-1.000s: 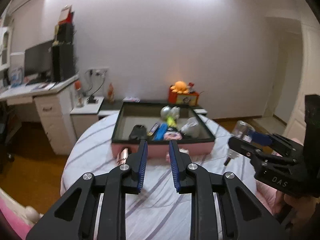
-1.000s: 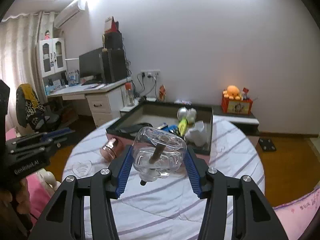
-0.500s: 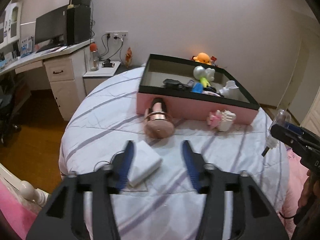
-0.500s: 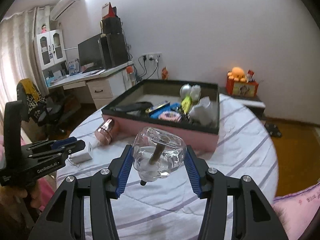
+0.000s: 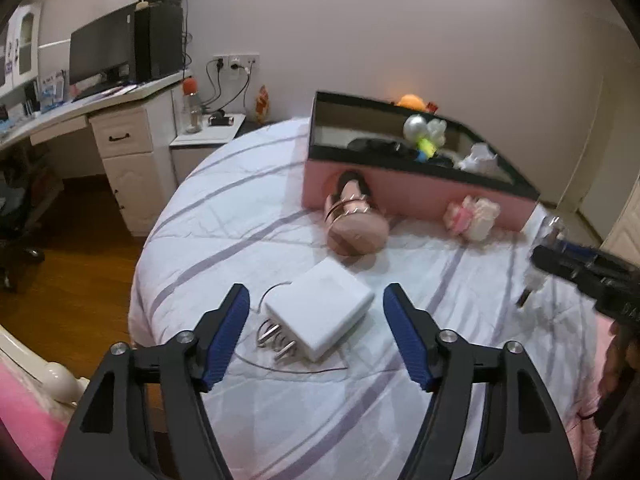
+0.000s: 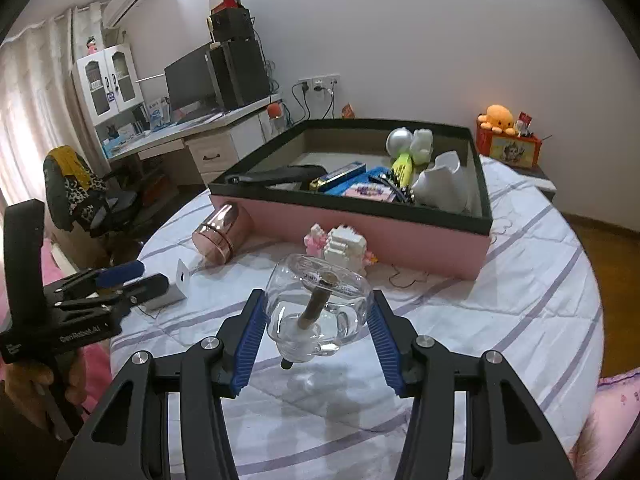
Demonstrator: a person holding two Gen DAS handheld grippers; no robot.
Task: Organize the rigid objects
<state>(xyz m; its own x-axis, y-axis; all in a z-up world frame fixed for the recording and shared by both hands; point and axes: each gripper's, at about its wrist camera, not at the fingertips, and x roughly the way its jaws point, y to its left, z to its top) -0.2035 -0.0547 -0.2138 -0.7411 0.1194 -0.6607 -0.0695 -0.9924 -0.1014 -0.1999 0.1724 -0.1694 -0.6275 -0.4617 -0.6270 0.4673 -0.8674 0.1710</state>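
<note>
A round bed (image 5: 460,280) covered in a white sheet with lilac stripes filled both views. The left gripper (image 5: 316,320) hovered over its near edge, jaws spread wide, with a flat white charger block (image 5: 320,308) lying on the sheet between the blue pads and a thin cable looped beside it. Beyond the charger, a rose-gold cylindrical jar (image 5: 354,220) lay on its side against the pink wall of a large shallow box with a dark rim (image 5: 420,188). A small pink-and-white brick figure (image 5: 472,216) sat just beside that wall, to the right of the jar. The right gripper (image 6: 316,324) was clamped on a clear glass bottle (image 6: 320,304) with a brown stem inside, held above the sheet in front of the box. The brick figure stood between the bottle and the box wall. Inside the box were a white vase (image 6: 444,184), a silver ball (image 6: 400,142), a yellow-green comb and dark flat items. A desk with a monitor (image 6: 188,80) stood at the left of the room.
</note>
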